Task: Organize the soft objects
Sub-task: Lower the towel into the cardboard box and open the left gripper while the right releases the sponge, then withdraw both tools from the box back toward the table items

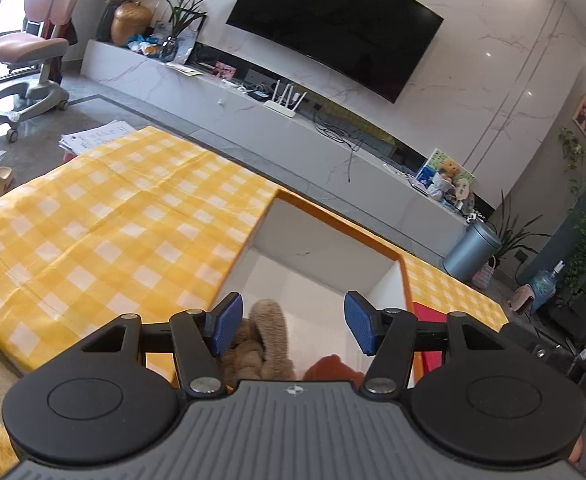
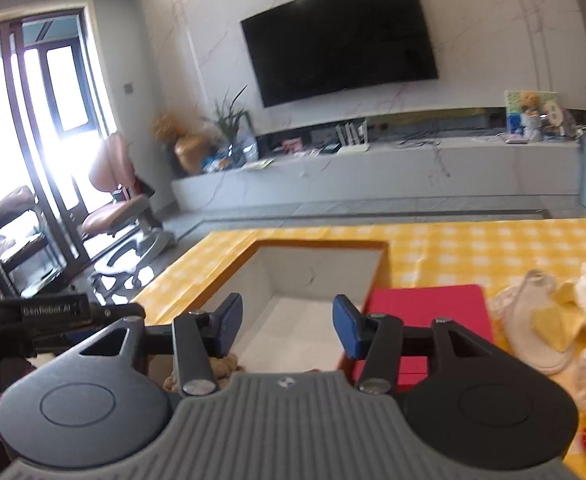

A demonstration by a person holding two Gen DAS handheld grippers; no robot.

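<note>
Fuzzy plush toy (image 1: 267, 336), glossy checked tablecloth (image 1: 105, 216), matt white box (image 1: 317, 248)

The left tool (image 1: 291, 328) sits at the lower middle of its frame, blue pads wide apart. The right tool (image 2: 287, 326) likewise, holding nothing.

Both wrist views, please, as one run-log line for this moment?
left gripper: open | right gripper: open | brown plush: in box
</note>
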